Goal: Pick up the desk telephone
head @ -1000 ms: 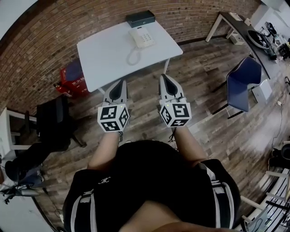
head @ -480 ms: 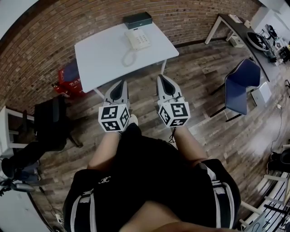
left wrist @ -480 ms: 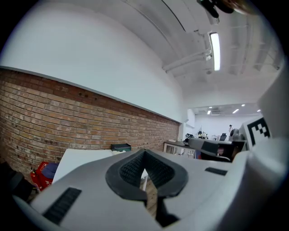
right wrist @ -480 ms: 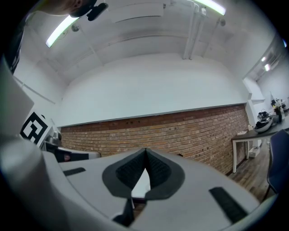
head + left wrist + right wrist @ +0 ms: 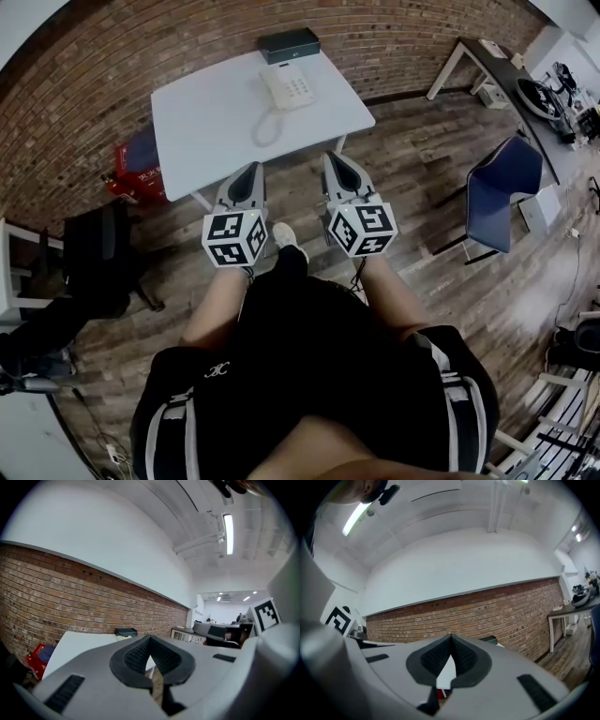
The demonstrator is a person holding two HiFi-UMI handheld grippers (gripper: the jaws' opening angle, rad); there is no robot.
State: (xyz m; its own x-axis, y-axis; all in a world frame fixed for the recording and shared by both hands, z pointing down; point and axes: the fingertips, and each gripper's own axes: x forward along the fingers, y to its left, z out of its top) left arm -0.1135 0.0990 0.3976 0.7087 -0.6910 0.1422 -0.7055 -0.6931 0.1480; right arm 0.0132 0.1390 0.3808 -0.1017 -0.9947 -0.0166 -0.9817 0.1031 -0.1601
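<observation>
A white desk telephone [image 5: 289, 86] with a coiled cord [image 5: 264, 125] lies on the far half of a white table [image 5: 211, 131] against the brick wall. My left gripper [image 5: 247, 177] and right gripper [image 5: 337, 168] are held side by side over the floor, short of the table's near edge. Both are shut with nothing between the jaws. In the left gripper view the left gripper [image 5: 151, 641] points level at the table [image 5: 79, 645]. In the right gripper view the right gripper [image 5: 451, 639] points at the brick wall.
A dark box [image 5: 289, 43] sits at the table's back edge, also seen in the left gripper view [image 5: 126, 632]. A red crate [image 5: 139, 169] stands left of the table. A blue chair [image 5: 502, 192] and another desk [image 5: 497, 70] are at the right. A black chair [image 5: 94, 262] is at the left.
The person has stepped toward the table, one foot now showing between the grippers. Both grippers have moved forward, closer to the table's near edge, still shut.
</observation>
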